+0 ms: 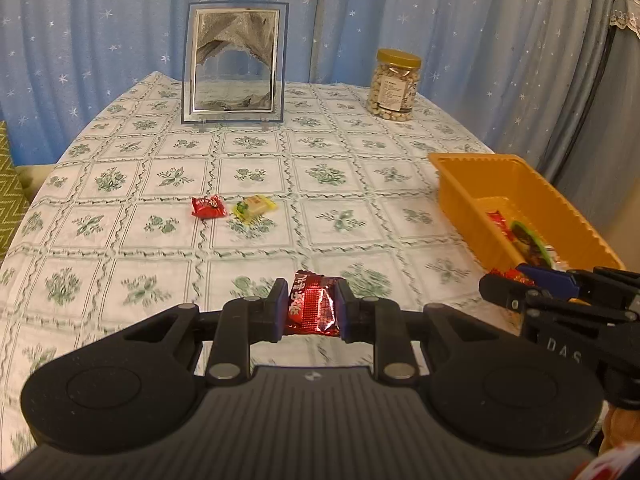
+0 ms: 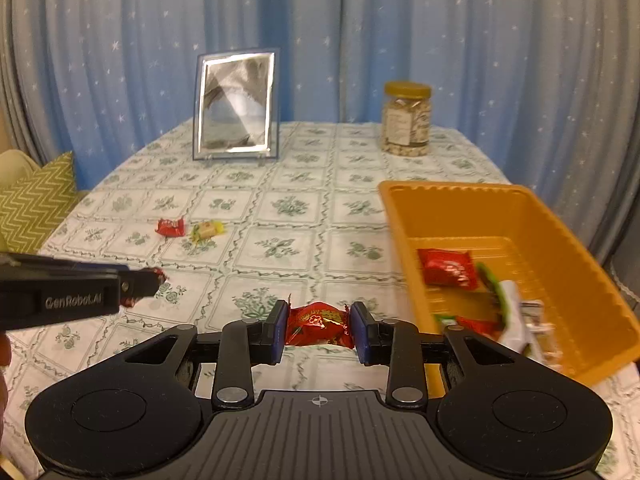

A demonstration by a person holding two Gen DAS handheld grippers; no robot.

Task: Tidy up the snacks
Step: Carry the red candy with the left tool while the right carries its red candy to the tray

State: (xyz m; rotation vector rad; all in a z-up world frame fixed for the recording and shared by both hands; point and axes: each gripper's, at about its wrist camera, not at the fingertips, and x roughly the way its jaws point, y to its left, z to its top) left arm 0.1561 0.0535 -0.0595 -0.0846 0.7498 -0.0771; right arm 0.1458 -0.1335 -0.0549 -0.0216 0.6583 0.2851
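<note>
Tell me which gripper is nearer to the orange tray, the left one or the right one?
Right. The right gripper, shut on a red snack, is just beside the orange tray near its close corner. The left gripper, also holding a red snack, is farther out over the tablecloth.

Left claw (image 1: pixel 312 308) and right claw (image 2: pixel 319 326) both angle downward, side by side, each clamped on a red packet.

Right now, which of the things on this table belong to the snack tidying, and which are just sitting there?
Part of the job:
- red snack packet clamped in the left gripper
- red candy clamped in the right gripper
- loose red packet and yellow candy on the tablecloth
- orange tray, already holding several snacks

Just lying about:
- picture frame
- jar of nuts
</note>
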